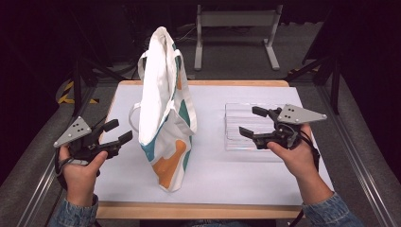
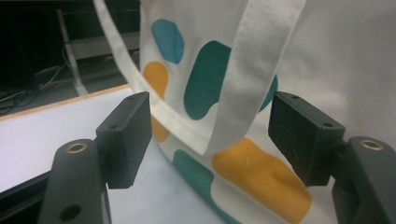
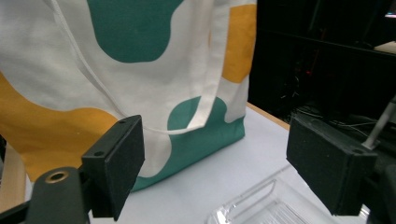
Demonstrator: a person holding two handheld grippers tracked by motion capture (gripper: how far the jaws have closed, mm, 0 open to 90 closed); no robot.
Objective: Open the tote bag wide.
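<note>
Two hands in denim sleeves each hold a gripper above a white table (image 1: 213,184). Left gripper (image 1: 115,134) hovers just left of a white tote bag (image 1: 163,109) with teal and orange patches, its fingers (image 2: 126,135) apart, empty. Right gripper (image 1: 253,124) hovers over a clear plastic tray (image 1: 236,135) right of the bag, its fingers (image 3: 116,161) apart, empty. The bag stands upright near the table's middle.
</note>
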